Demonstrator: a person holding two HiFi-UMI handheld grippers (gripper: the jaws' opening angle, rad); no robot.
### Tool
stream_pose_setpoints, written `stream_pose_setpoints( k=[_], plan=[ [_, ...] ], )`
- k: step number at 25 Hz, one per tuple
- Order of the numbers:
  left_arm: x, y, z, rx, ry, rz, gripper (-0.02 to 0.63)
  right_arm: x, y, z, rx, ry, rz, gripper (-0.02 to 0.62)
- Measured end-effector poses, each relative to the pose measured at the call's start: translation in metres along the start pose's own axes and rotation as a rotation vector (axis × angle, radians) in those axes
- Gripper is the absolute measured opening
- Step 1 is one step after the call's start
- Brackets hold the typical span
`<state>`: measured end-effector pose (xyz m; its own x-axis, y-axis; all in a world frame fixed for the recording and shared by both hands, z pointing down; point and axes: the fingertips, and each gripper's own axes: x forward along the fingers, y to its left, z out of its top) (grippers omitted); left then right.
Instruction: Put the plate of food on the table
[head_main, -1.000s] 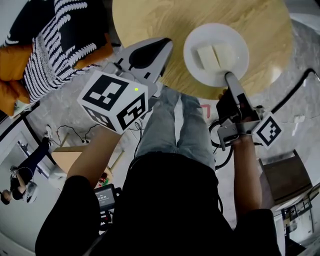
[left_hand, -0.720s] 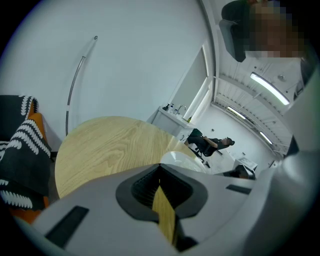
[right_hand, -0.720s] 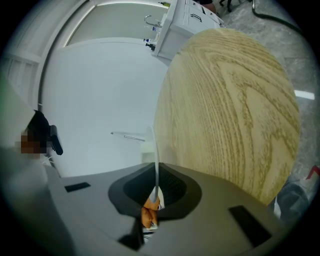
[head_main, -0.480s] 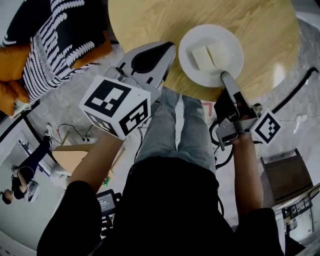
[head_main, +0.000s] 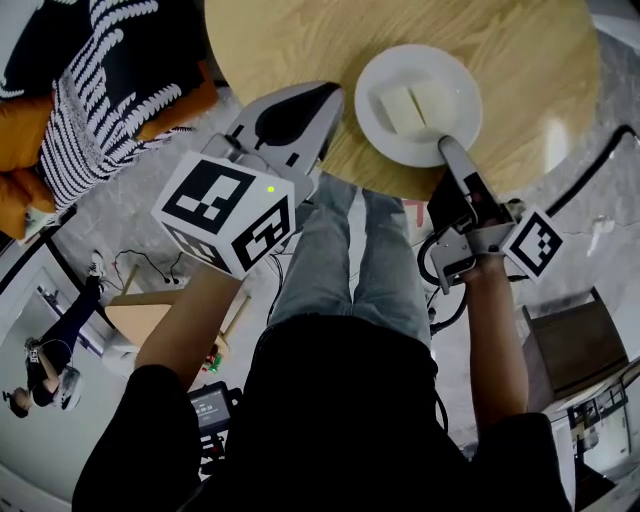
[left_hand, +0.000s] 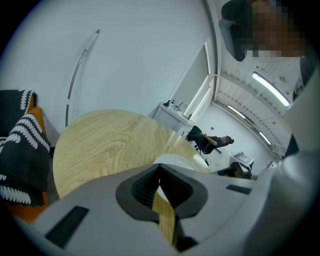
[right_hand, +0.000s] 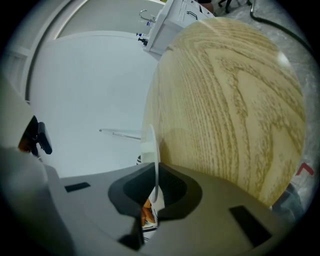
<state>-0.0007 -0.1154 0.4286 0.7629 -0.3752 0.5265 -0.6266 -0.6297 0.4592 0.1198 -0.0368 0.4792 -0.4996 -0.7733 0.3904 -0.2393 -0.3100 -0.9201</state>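
Plate (head_main: 385, 140) and its food (head_main: 412, 106) have slid a touch toward the upper left of the head view, the right gripper (head_main: 447, 148) riding along. It pinches the plate's near rim, jaws almost together. Plate's over the round table (head_main: 300, 40), upper middle; touching down or just above, I can't tell. Left gripper (head_main: 325, 92), pressed together and empty, waits left of it. Remaining, I'd say: settle and release.

Table (head_main: 300, 40): far side cut off by head view's top edge.
Plate (head_main: 462, 80): near rim covered between right gripper (head_main: 449, 150) fingertips.
Food (head_main: 410, 106): kind too small to tell.
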Motion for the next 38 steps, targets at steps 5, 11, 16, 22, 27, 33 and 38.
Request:
stream_pose_setpoints(
  k=[5, 11, 16, 22, 27, 33, 38],
  plan=[
    [-0.002, -0.002, 0.001, 0.001, 0.008, -0.007, 0.008, -0.001, -0.004, -0.001, 0.013, 0.0, -0.04, 0.017],
    [0.0, -0.004, 0.003, 0.008, 0.009, -0.02, 0.008, 0.0, -0.004, 0.0, -0.006, 0.005, -0.084, 0.017],
    [-0.003, -0.006, 0.004, 0.015, 0.011, -0.025, 0.008, 0.0, -0.003, -0.001, -0.064, 0.013, -0.12, 0.017],
    [-0.005, -0.003, 0.003, 0.024, 0.019, -0.027, 0.008, 0.001, -0.008, -0.001, -0.095, 0.018, -0.168, 0.017],
    [-0.002, -0.002, 0.009, 0.051, 0.021, -0.037, 0.008, 0.0, -0.014, 0.001, -0.144, 0.051, -0.262, 0.031],
    [-0.006, -0.003, 0.017, 0.07, 0.015, -0.05, 0.008, 0.002, -0.01, 0.001, -0.203, 0.061, -0.283, 0.04],
    [-0.011, -0.006, 0.019, 0.091, 0.02, -0.059, 0.008, 0.001, -0.007, -0.003, -0.254, 0.068, -0.286, 0.058]
  ],
)
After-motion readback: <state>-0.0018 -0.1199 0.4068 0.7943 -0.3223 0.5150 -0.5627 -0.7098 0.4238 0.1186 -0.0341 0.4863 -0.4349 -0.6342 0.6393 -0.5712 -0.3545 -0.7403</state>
